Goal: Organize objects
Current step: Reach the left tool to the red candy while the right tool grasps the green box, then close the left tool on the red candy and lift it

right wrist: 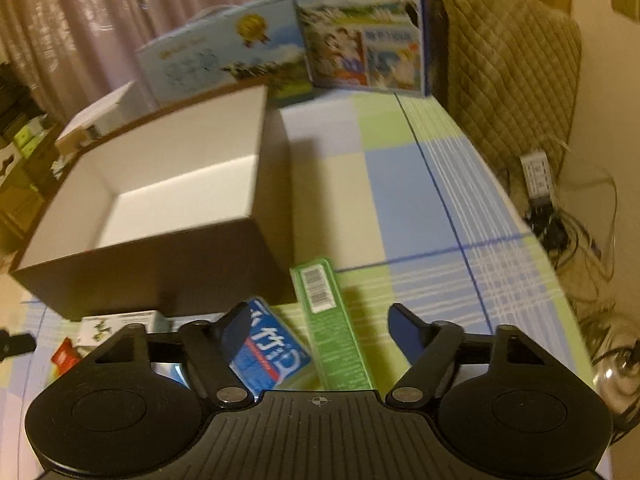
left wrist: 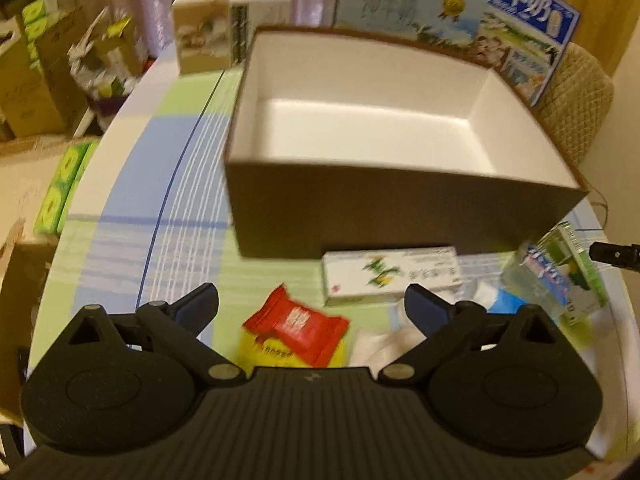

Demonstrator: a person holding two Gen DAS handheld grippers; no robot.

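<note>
An empty brown box with a white inside (left wrist: pixel 372 120) (right wrist: pixel 160 200) stands on the checked tablecloth. In front of it lie a red snack packet (left wrist: pixel 298 326) on a yellow packet (left wrist: pixel 272 350), a white medicine box (left wrist: pixel 390 276), a blue-and-white pack (right wrist: pixel 272 356) and a long green box (right wrist: pixel 332 328). My left gripper (left wrist: pixel 312 304) hovers open above the red packet. In the right wrist view, my right gripper (right wrist: pixel 320 320) is open over the green box and the blue pack. Neither holds anything.
Milk cartons (left wrist: pixel 440 20) (right wrist: pixel 360 24) and a small beige box (left wrist: pixel 216 28) stand behind the brown box. A quilted chair back (right wrist: pixel 508 72) and a power strip with cables (right wrist: pixel 540 184) are off the table's right edge. Cardboard boxes (left wrist: pixel 36 80) crowd the left.
</note>
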